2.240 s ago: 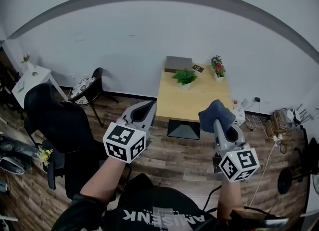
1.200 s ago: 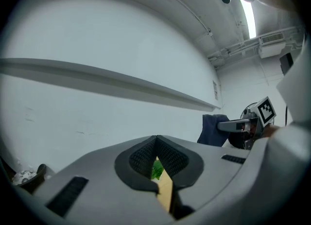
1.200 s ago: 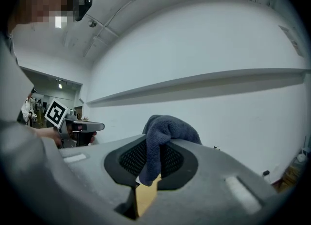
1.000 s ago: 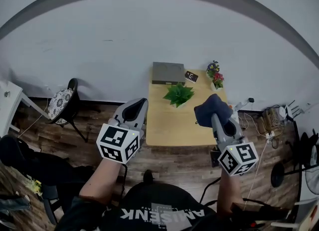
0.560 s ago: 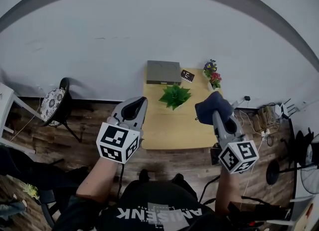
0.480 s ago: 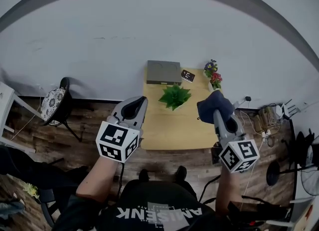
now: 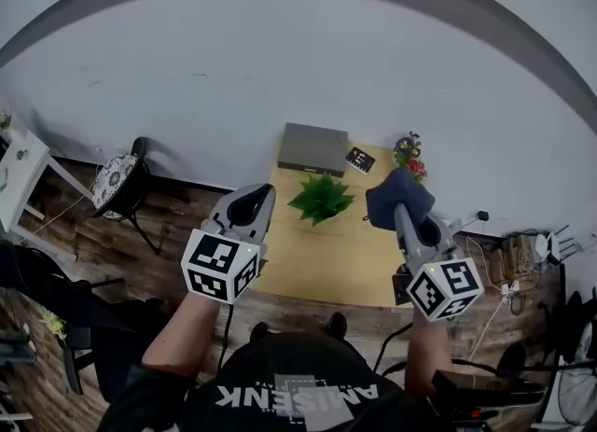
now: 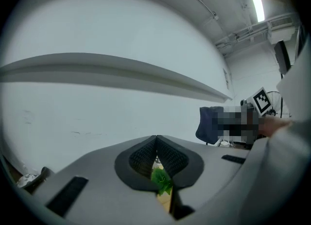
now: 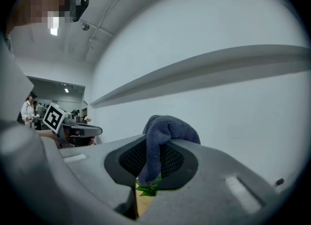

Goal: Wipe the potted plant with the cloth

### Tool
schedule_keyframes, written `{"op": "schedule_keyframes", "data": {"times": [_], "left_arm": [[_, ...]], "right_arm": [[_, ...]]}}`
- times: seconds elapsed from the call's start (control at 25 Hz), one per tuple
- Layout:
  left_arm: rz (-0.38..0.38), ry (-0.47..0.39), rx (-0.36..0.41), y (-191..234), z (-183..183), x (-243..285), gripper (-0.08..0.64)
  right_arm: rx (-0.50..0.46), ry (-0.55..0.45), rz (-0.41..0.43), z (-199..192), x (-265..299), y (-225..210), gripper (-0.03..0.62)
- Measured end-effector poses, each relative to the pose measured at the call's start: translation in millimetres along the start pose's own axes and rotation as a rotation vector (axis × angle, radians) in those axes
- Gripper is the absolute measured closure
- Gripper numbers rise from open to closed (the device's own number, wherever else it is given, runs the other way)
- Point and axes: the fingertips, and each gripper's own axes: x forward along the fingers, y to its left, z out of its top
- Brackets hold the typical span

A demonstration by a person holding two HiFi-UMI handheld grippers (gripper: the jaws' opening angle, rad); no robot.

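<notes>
Your left claw (image 7: 258, 195) is closed on nothing, its pads meeting. Your right claw (image 7: 399, 214) is clamped on the dark blue cloth (image 7: 399, 193), which bunches over its tips. The potted plant (image 7: 321, 200) stands on the wooden table (image 7: 317, 271) between the two claws, at 3 o'clock of the left claw and 9 o'clock of the cloth, touching neither. A grey box (image 7: 314, 148) sits at the plant's 12 o'clock.

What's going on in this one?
A person holds a two-jaw gripper in each hand in front of a light wooden table. The right gripper is shut on a dark blue cloth; the left gripper is shut and empty. The green leafy potted plant stands on the table, not yet touched.
</notes>
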Motion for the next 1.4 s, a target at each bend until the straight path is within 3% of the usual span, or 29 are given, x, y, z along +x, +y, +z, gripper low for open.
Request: {"op": "schedule_keyframes", "data": {"times": [0.28,0.48,0.8,1.16,1.4], "left_arm": [[0.091,0.032,0.014,-29.8,-3.5,39.6,0.555],[0.137,0.113,0.037,-47.2,-23.2,60.6,0.553],[0.110,0.260,0.101,-87.1,-63.4,94.8,0.430],[0.121,0.411,0.168,-105.8,-121.7,132.6,0.434],[0.117,0.549,0.252,-106.6,-171.1,153.0,0.433]], "right_arm": [[-0.010,0.012,0.140,2.9,16.9,-51.4,0.555],[0.007,0.021,0.196,-1.2,20.5,-83.9,0.555],[0.025,0.051,0.262,-16.1,18.4,-122.7,0.555],[0.033,0.096,0.301,-39.9,14.1,-153.5,0.555],[0.034,0.126,0.308,-54.3,13.9,-169.7,0.555]]}}
